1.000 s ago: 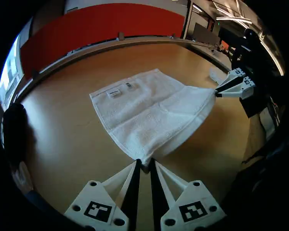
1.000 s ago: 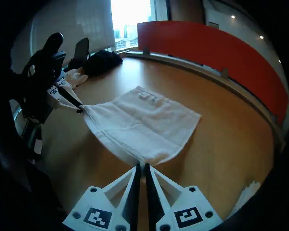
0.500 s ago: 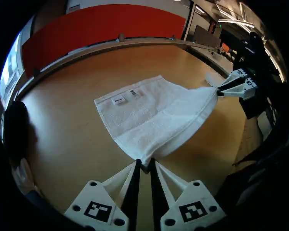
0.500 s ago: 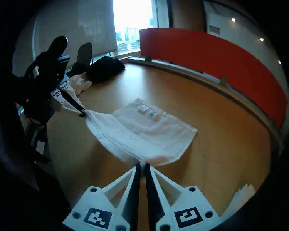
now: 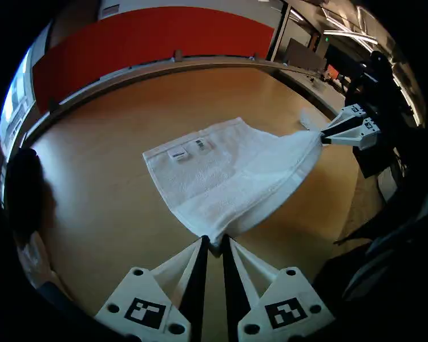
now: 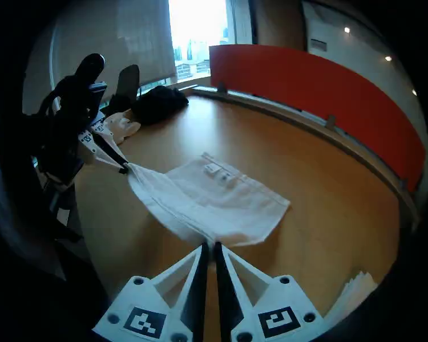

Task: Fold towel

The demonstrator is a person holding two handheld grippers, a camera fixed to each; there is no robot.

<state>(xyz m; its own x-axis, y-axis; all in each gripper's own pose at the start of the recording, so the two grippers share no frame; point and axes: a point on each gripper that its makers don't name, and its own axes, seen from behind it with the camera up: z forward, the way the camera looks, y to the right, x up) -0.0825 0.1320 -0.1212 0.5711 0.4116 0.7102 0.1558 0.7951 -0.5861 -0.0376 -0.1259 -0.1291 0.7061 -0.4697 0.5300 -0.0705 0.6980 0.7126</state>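
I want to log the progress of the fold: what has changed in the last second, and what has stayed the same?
The left hand-held gripper and the right hand-held gripper rose, lifting the near edge of the towel higher off the table; more cloth hangs between them. Unchanged: both stay shut on their corners, and the far edge with the labels lies on the table.

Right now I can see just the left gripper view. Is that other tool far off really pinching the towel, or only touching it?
Observer: Pinching. In the right gripper view, the right gripper has both fingers closed on a corner of the towel.
Operator: And the dark blob at my left edge?
Observer: That is a black bag lying on the table near a bright window.
Operator: Anything beside it?
Observer: What looks like a dark chair back stands just behind it.
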